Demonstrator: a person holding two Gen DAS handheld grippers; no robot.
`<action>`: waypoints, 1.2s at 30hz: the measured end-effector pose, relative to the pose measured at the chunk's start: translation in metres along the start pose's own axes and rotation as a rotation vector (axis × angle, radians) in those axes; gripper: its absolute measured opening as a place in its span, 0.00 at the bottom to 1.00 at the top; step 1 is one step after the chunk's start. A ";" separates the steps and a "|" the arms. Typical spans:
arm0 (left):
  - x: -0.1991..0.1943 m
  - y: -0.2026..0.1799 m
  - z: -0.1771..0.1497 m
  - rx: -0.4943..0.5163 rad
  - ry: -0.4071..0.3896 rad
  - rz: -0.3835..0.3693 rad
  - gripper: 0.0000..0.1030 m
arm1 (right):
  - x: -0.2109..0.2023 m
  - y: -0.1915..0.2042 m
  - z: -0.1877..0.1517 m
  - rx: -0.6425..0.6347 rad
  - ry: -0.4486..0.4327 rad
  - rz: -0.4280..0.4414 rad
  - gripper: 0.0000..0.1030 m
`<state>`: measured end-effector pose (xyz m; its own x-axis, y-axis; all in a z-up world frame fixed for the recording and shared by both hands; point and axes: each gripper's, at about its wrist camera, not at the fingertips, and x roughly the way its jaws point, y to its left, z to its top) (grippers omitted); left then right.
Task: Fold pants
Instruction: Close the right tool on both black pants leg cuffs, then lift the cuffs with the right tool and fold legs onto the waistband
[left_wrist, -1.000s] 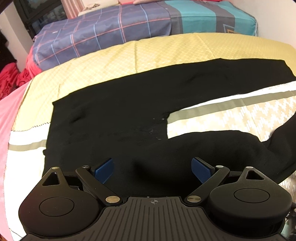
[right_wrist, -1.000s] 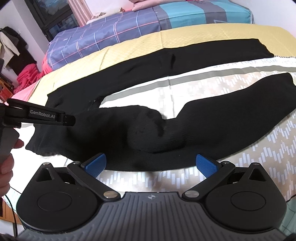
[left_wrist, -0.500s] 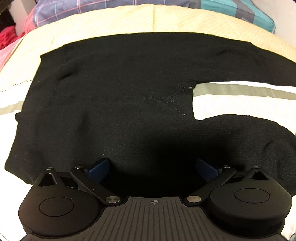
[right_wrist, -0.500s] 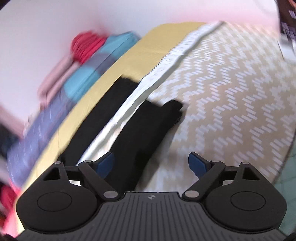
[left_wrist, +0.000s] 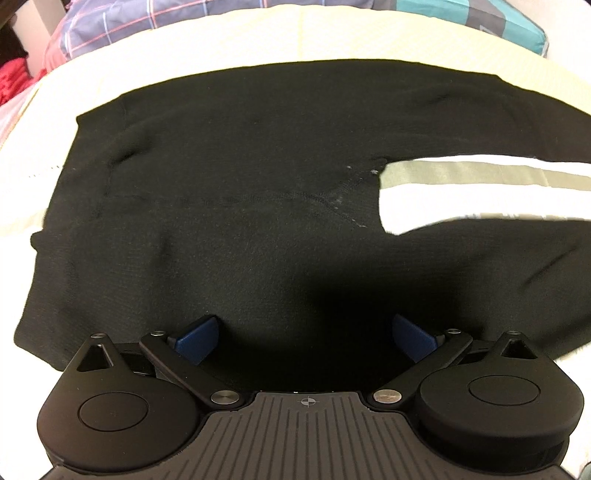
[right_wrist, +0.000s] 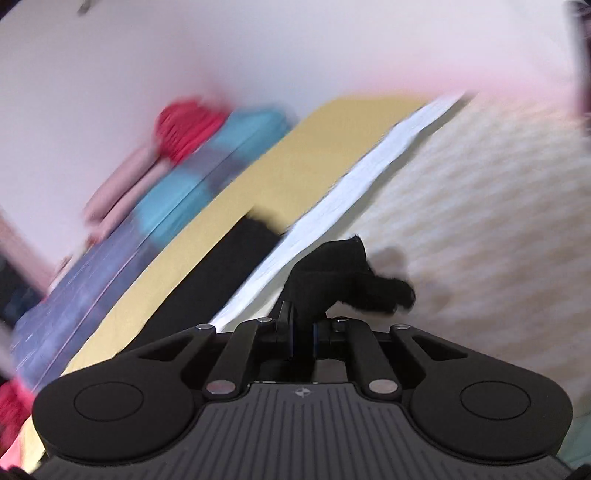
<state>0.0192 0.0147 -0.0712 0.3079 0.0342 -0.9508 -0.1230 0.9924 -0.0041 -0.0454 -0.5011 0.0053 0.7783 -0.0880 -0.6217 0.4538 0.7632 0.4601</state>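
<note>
The black pants (left_wrist: 240, 184) lie spread flat on the bed, waist at the left, two legs running right. My left gripper (left_wrist: 303, 336) is open, its blue pads (left_wrist: 197, 334) low over the near edge of the pants' seat. In the blurred right wrist view, my right gripper (right_wrist: 303, 334) is shut on the cuff end of the near pant leg (right_wrist: 343, 273), which bunches up past the fingers. The far leg (right_wrist: 221, 266) lies flat beside it.
The bed has a yellow quilt (left_wrist: 332, 33) and a white and grey zigzag cover (right_wrist: 480, 206). A plaid and teal blanket (left_wrist: 184, 14) lies behind it. Red fabric (right_wrist: 184, 129) and a wall are at the far end.
My right gripper swung to the leg end and shut on the near leg's cuff. My left gripper moved lower and closer over the seat of the pants, still open.
</note>
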 end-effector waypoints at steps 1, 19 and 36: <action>0.001 -0.001 0.000 0.004 -0.002 -0.005 1.00 | 0.004 -0.014 -0.001 0.024 0.035 -0.046 0.10; 0.001 0.000 -0.002 0.047 -0.025 -0.021 1.00 | -0.017 -0.027 0.000 0.085 -0.094 -0.279 0.67; -0.023 0.019 -0.012 0.028 -0.106 -0.041 1.00 | -0.057 0.216 -0.201 -1.100 0.264 0.392 0.72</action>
<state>-0.0018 0.0318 -0.0535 0.4101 0.0045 -0.9120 -0.0822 0.9961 -0.0320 -0.0790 -0.2026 0.0125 0.6094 0.3087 -0.7303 -0.5089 0.8586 -0.0617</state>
